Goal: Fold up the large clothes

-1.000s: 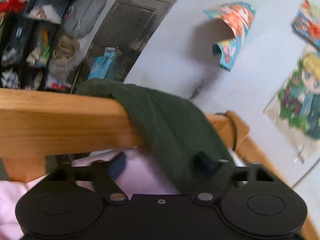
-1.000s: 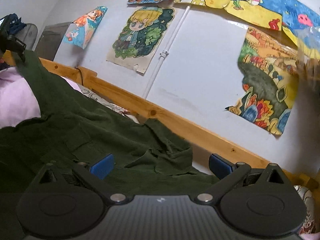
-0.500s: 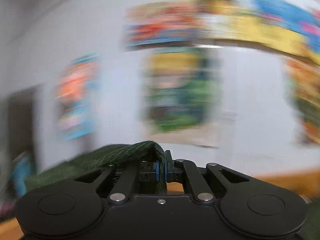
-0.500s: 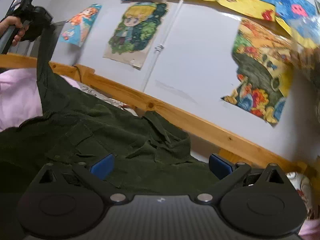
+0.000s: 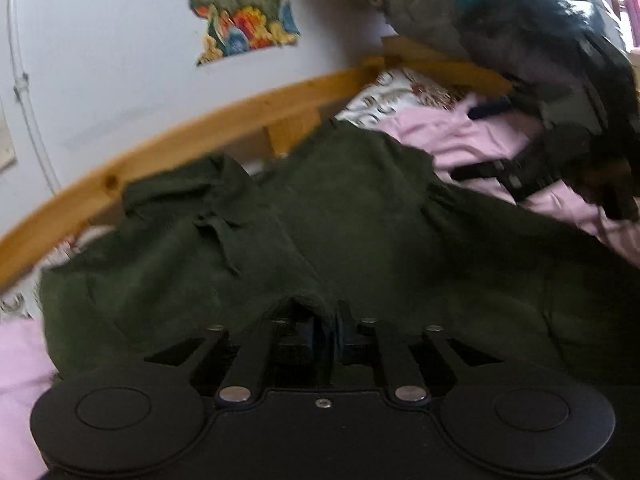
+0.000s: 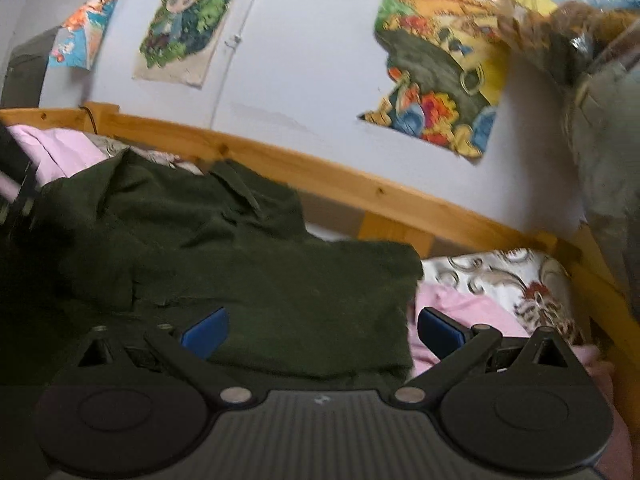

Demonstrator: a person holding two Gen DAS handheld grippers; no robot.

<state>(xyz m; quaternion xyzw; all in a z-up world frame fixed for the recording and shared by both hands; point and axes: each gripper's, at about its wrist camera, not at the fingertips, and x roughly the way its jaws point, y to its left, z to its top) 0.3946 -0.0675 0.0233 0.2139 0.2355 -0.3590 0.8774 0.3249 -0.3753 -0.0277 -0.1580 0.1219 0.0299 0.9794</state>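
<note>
A dark green garment (image 5: pixel 360 220) lies spread over the pink bedding (image 5: pixel 460 140), with one part folded across the rest. My left gripper (image 5: pixel 326 334) pinches a fold of the garment's near edge between its blue pads; the jaws are opening with the cloth still between them. In the right wrist view the same garment (image 6: pixel 240 264) fills the lower left. My right gripper (image 6: pixel 320 332) stands open low over the garment's right edge, holding nothing. The right gripper's black body (image 5: pixel 532 176) also shows from the left wrist, beside a person's patterned sleeve (image 5: pixel 500 20).
A wooden bed rail (image 6: pixel 360 188) runs along the white wall behind the bed, under several colourful posters (image 6: pixel 436 76). A floral sheet (image 6: pixel 500 280) and pink bedding (image 6: pixel 460 308) lie to the right of the garment. A grey bulky object (image 6: pixel 600 140) hangs at the right edge.
My left gripper shut on the garment's end near the headboard and swept it across to the right, laying it over the rest. My right gripper shifted a little right and stayed open.
</note>
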